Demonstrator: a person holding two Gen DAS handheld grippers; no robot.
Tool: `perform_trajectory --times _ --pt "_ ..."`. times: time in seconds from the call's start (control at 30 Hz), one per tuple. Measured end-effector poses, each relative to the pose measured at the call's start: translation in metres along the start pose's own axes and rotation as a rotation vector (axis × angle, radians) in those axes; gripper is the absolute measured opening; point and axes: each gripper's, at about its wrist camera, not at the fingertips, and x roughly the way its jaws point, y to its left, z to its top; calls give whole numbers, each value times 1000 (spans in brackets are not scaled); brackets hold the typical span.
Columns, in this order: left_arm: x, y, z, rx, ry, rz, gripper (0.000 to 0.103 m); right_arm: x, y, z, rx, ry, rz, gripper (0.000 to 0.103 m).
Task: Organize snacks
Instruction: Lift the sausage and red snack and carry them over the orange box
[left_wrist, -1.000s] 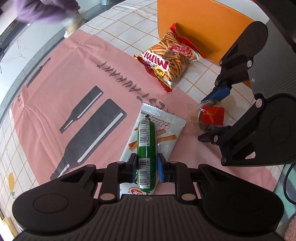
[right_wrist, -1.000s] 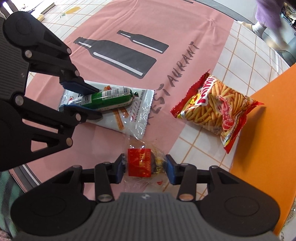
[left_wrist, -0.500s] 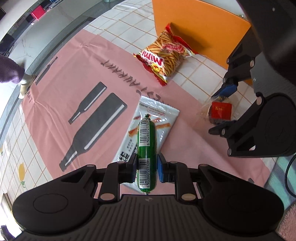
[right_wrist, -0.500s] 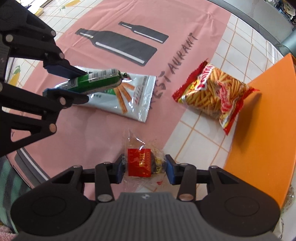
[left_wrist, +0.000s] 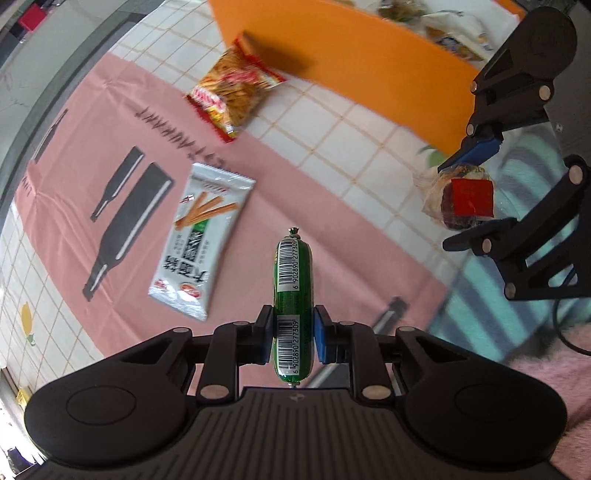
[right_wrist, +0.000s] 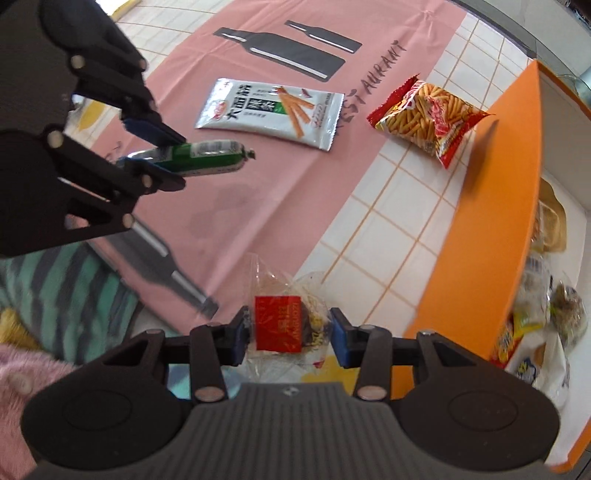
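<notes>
My left gripper (left_wrist: 293, 338) is shut on a green sausage stick (left_wrist: 293, 295) with barcodes, held in the air above the pink mat; it also shows in the right wrist view (right_wrist: 199, 157). My right gripper (right_wrist: 290, 338) is shut on a clear-wrapped cake with a red label (right_wrist: 280, 328), lifted near the orange box (right_wrist: 491, 221); the cake also shows in the left wrist view (left_wrist: 463, 201). A white stick-snack packet (left_wrist: 203, 240) and a red chips bag (left_wrist: 234, 86) lie on the table.
The pink mat (right_wrist: 258, 192) with bottle prints covers the tiled table. The orange box holds several snack packs (right_wrist: 535, 332). A teal striped cloth (right_wrist: 62, 295) and pink fabric lie beyond the table's near edge.
Both grippers have risen and pulled back from the table with their snacks. The sausage has lifted off the white packet. The inside of the orange box has come into view.
</notes>
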Motion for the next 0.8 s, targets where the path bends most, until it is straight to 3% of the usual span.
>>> perform_trajectory --times 0.23,0.47,0.8 --pt "-42 -42 24 39 -76 -41 24 -54 -4 -51 -2 -45 -37 42" --pt "-80 -80 62 96 -172 -47 24 -101 -37 -92 75 -114 -122 42" --pt "-88 -97 125 115 -263 -45 24 -121 -101 -107 209 -184 -200 42"
